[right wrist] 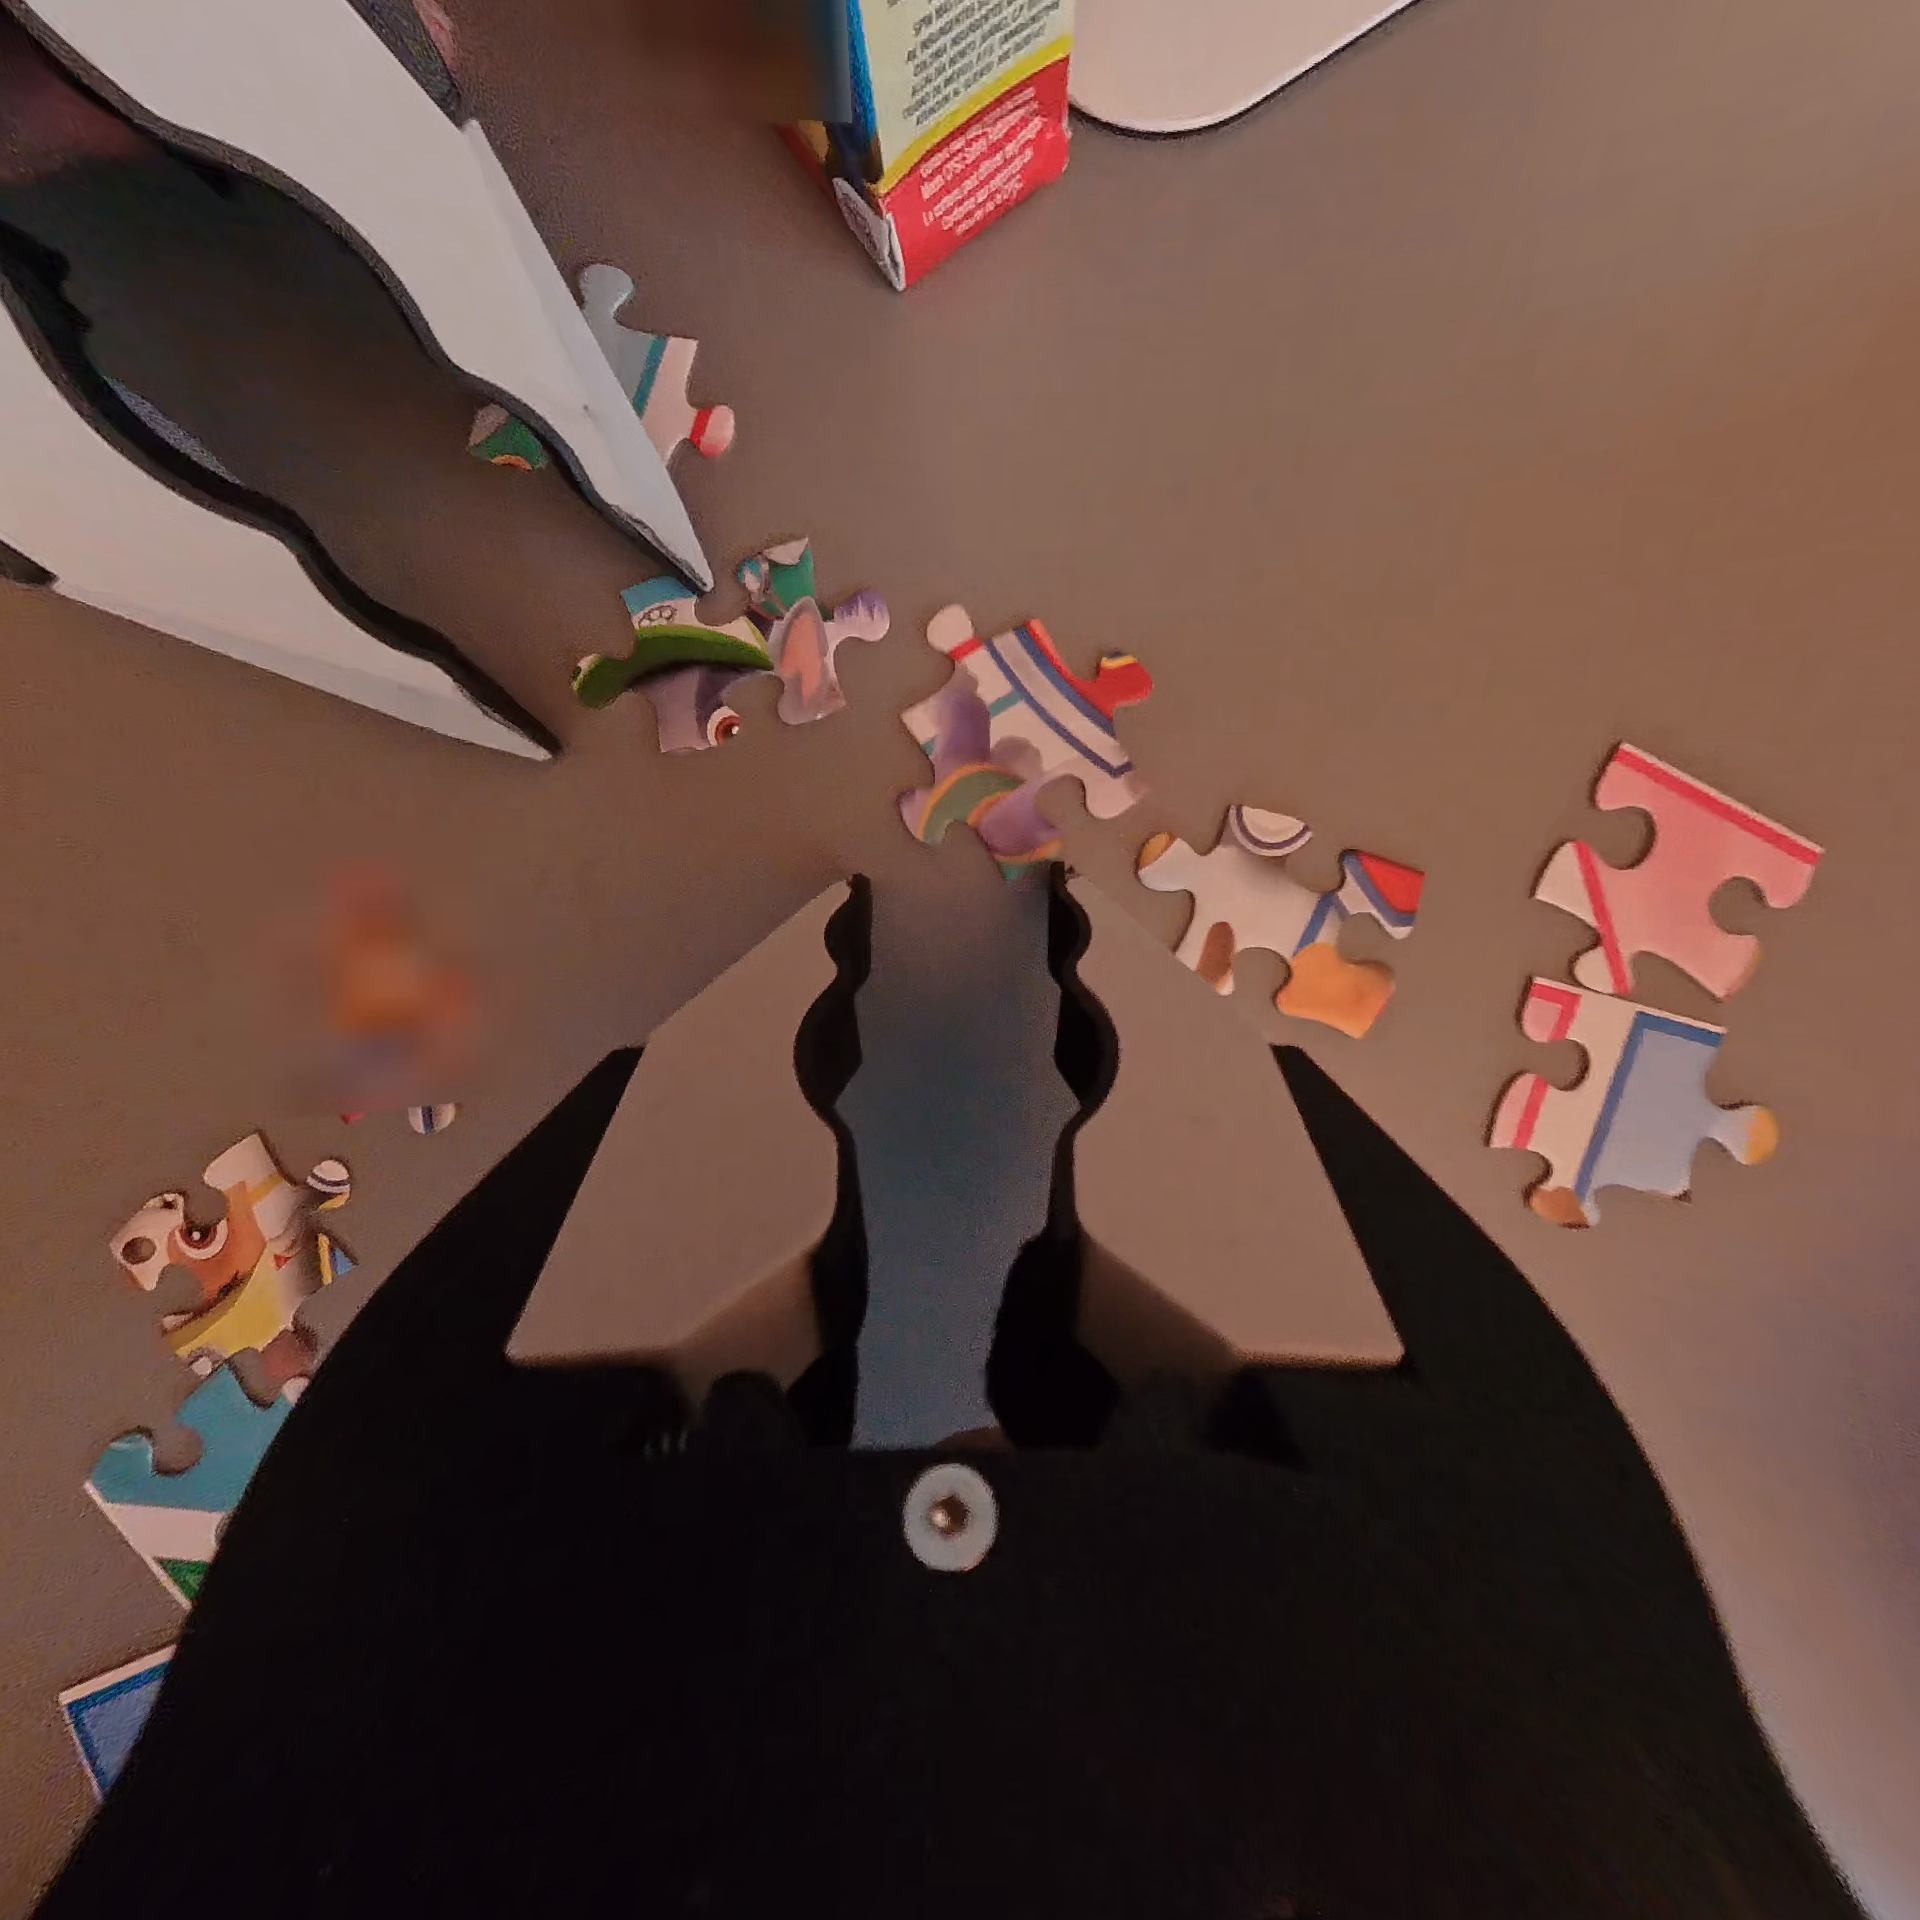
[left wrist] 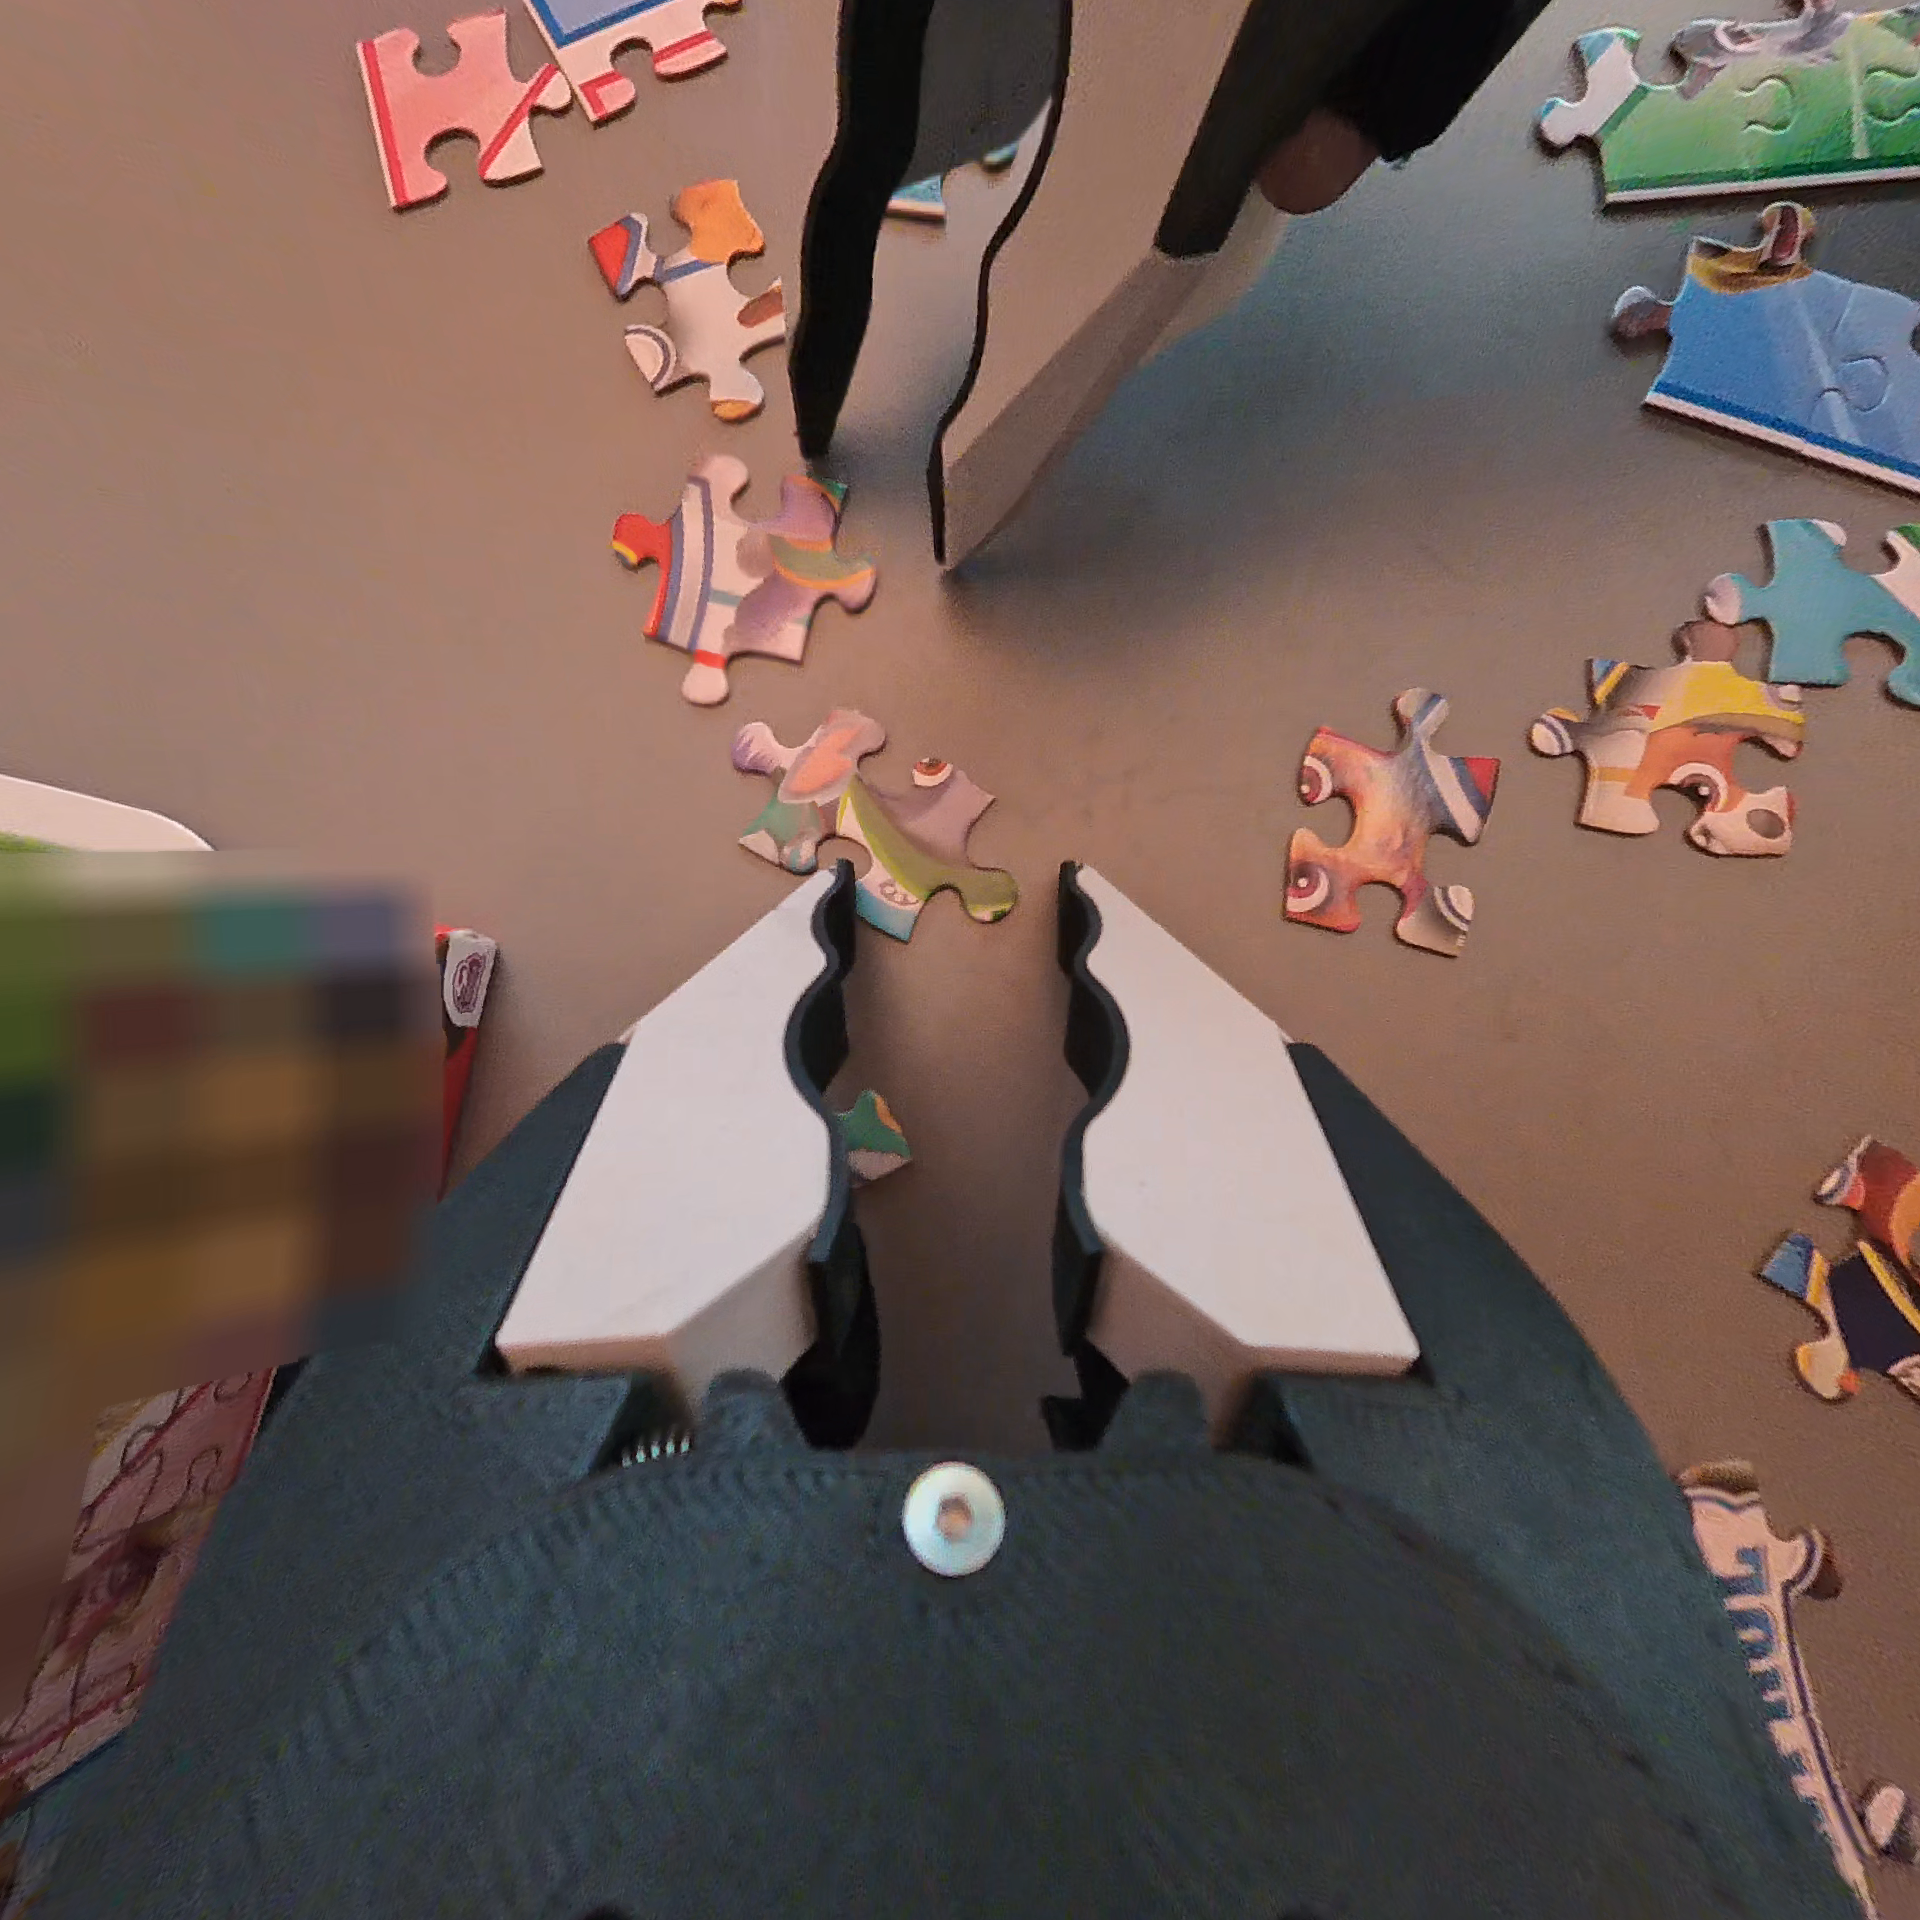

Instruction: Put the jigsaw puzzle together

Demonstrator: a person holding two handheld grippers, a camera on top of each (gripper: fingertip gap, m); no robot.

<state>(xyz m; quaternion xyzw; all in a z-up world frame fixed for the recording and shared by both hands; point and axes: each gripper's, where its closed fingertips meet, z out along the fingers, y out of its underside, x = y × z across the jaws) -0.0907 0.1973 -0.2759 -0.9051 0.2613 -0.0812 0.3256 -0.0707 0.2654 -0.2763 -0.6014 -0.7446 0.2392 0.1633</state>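
While your left tool [left wrist: 956,883] hangs released over the grey worktop [left wrist: 312,520], its tip touches a green-and-lilac cardboard puzzle piece [left wrist: 883,821]. Your right tool [right wrist: 956,883] is released too, beside a red-and-purple piece [right wrist: 1023,727].

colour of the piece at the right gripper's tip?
Purple puzzle piece, with red and blue stripes on white; right wrist view.

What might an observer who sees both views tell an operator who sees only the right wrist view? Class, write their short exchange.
Operator: Is any part of the puzzle joined yet?
Observer: Yes. A green joined section lies in the top right corner of the left wrist view.
Operator: Are there loose pieces I can't see?
Observer: A dark-blue and orange piece lies alone at that view's right edge.
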